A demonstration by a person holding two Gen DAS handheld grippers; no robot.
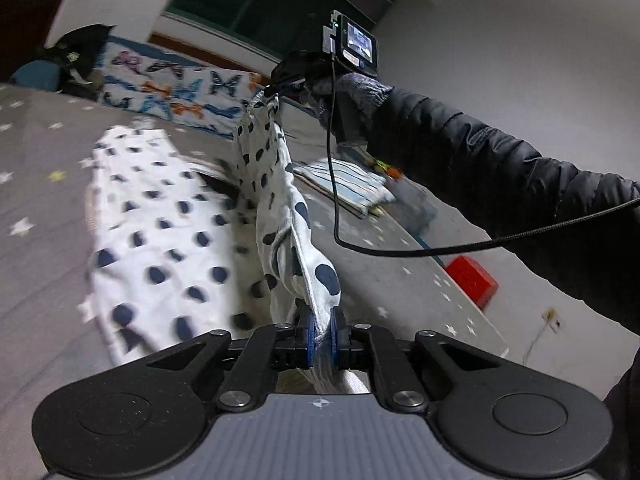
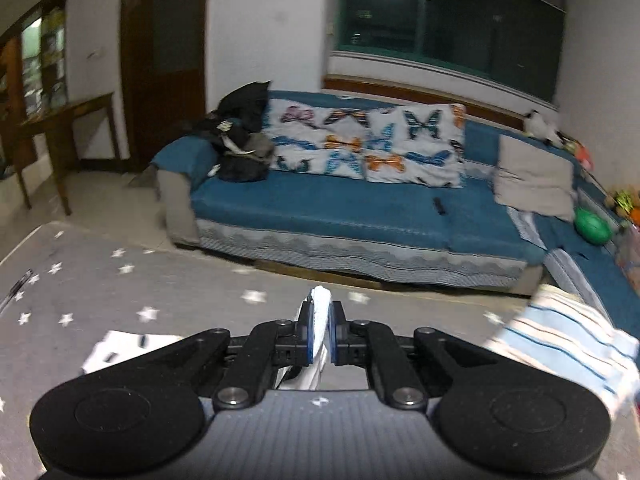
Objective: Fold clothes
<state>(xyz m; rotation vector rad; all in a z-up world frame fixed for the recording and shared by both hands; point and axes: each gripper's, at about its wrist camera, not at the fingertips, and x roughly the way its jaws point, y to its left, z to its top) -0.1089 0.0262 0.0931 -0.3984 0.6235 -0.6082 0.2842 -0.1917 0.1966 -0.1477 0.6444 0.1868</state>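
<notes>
- White garment with dark blue dots, partly spread over a grey star-printed cover on the worktop, one edge lifted and stretched taut between both grippers.
- Left gripper low and near in its own view, blue-padded fingers pinched shut on the near end of the raised fabric edge.
- Right gripper, seen from the left wrist view, held higher and farther off by a hand in a grey knit glove with a dark puffy sleeve; far end of the same edge hanging from it.
- In the right wrist view, right gripper with fingers closed tight on a small fold of white cloth poking up between the pads.
- Black cable drooping from the right gripper across the space above the worktop, close beside the lifted fabric.
- Folded blue-and-cream striped cloth lying on the cover to the right of the garment, near the far edge.
- Red box just past the worktop's right edge, blurred.
- Beyond the worktop, a blue sofa with butterfly-print cushions, a heap of dark clothing at its left end, a grey cushion and a green ball at its right.
- Dark window above the sofa, wooden side table at far left.
</notes>
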